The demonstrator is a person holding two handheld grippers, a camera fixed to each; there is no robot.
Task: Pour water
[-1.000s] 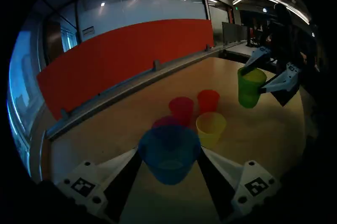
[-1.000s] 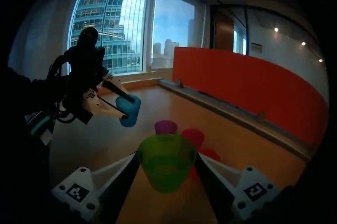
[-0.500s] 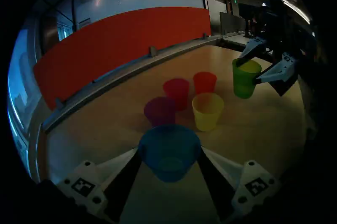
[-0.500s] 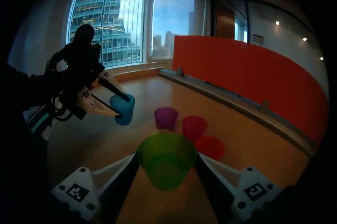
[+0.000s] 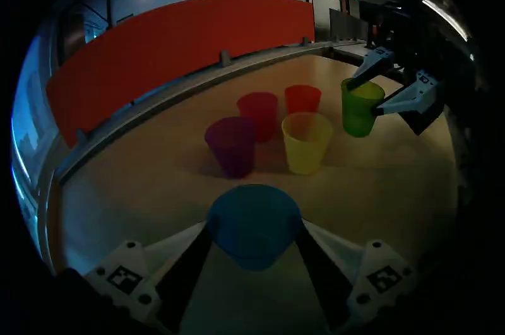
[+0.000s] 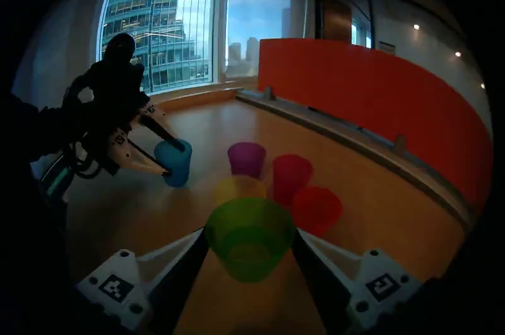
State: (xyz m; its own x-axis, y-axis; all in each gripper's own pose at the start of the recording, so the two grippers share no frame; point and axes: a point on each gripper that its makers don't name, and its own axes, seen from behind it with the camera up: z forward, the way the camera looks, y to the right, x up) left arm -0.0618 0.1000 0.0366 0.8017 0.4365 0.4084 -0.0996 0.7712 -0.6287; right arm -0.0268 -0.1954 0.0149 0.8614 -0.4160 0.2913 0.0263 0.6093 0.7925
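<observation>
My left gripper (image 5: 254, 234) is shut on a blue cup (image 5: 254, 224), held upright close over the wooden table (image 5: 391, 190). My right gripper (image 6: 250, 248) is shut on a green cup (image 6: 250, 237), also upright. Between them on the table stand a purple cup (image 5: 231, 144), a yellow cup (image 5: 307, 142), a dark red cup (image 5: 258, 115) and a red cup (image 5: 302, 99). The green cup (image 5: 360, 106) in the right gripper (image 5: 366, 105) appears at the far right of the left gripper view. In the right gripper view the blue cup (image 6: 174, 161) and left gripper (image 6: 169, 158) sit at the left.
A long orange partition (image 5: 177, 51) with a grey rail runs along the table's far edge. Large windows (image 6: 189, 26) face tall buildings. The person's dark arm and sleeve (image 6: 57, 133) hold the left gripper. Bare tabletop lies around the cup cluster.
Both grippers have come down toward the table with their cups. The four standing cups now sit higher and more spread out in both views.
</observation>
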